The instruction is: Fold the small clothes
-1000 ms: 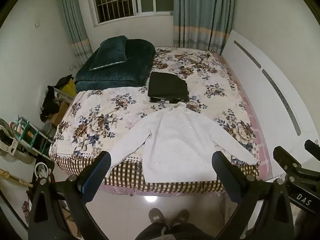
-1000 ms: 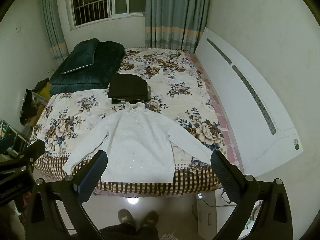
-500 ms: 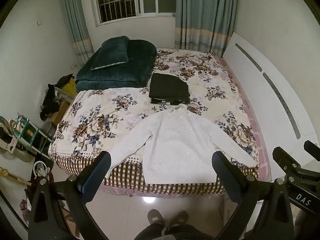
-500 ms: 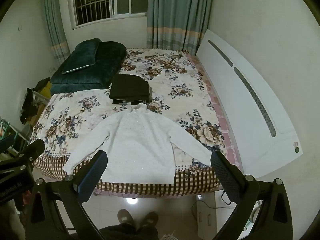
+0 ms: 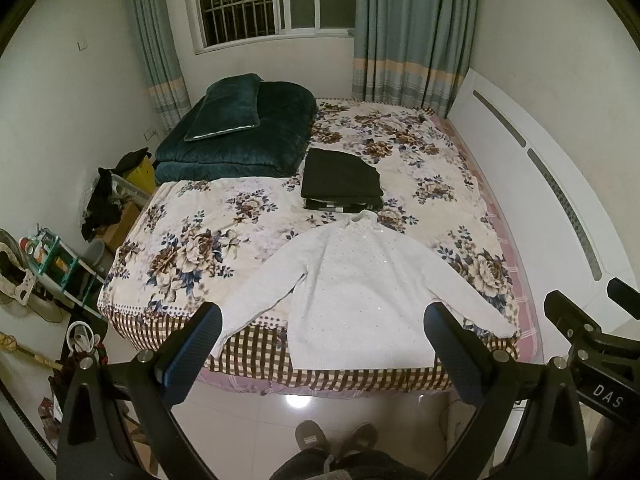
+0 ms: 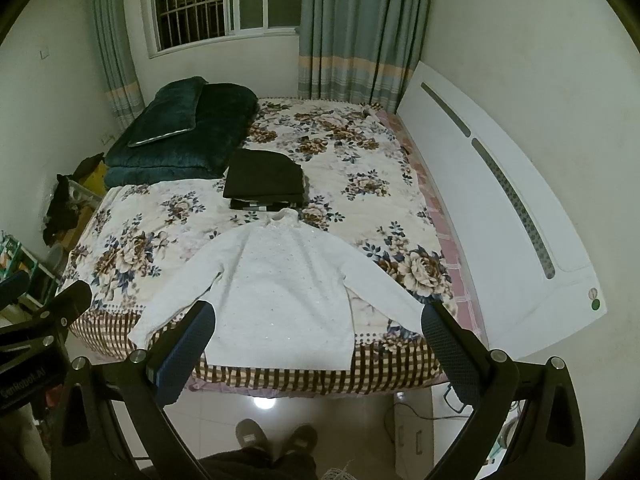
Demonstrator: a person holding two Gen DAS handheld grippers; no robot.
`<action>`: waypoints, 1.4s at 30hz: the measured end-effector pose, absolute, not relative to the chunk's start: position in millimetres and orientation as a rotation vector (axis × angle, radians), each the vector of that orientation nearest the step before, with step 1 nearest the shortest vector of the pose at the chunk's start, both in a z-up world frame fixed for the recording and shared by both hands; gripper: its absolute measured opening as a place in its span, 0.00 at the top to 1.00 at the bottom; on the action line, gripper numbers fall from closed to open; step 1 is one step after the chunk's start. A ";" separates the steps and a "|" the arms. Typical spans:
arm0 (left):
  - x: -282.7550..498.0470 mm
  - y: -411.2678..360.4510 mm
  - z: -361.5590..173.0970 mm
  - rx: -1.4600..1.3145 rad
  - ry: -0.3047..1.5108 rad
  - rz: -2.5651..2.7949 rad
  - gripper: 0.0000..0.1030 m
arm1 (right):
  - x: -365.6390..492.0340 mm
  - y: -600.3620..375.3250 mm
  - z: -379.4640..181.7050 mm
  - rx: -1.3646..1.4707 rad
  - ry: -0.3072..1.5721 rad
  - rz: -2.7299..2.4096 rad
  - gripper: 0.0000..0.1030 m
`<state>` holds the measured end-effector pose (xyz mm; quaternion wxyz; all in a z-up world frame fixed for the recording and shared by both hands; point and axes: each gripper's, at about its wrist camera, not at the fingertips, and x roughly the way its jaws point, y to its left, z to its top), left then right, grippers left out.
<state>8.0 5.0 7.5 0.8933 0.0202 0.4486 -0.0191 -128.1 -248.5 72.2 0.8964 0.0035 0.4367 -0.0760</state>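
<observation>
A white long-sleeved sweater (image 5: 360, 284) (image 6: 280, 280) lies flat on the near edge of the floral bed (image 5: 200, 216) (image 6: 360, 168), sleeves spread, hem toward me. Just beyond its collar sits a pile of folded dark clothes (image 5: 340, 180) (image 6: 262, 180). My left gripper (image 5: 322, 348) hangs open above the floor in front of the bed, holding nothing. My right gripper (image 6: 318, 344) is open too, equally short of the sweater. Each gripper's body shows at the edge of the other's view.
A dark green quilt with a pillow (image 5: 236, 136) fills the far left of the bed. A white headboard (image 5: 540, 200) runs along the right. Shelves and clutter (image 5: 48, 264) stand at the left wall. A person's feet (image 5: 336, 436) stand on the tiled floor.
Both views have shifted slightly; the bed and sweater sit a little lower and farther in frame. Nothing on the bed has moved, and both grippers stay open.
</observation>
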 end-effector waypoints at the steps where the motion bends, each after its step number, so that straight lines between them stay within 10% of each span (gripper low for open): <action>1: 7.6 5.5 7.2 0.041 0.929 -0.040 0.00 | -127.8 -247.9 72.9 0.006 0.906 -0.156 0.00; 42: 13.5 14.3 14.6 0.018 0.903 -0.041 0.00 | -122.0 -241.8 88.8 -0.009 0.879 -0.160 0.00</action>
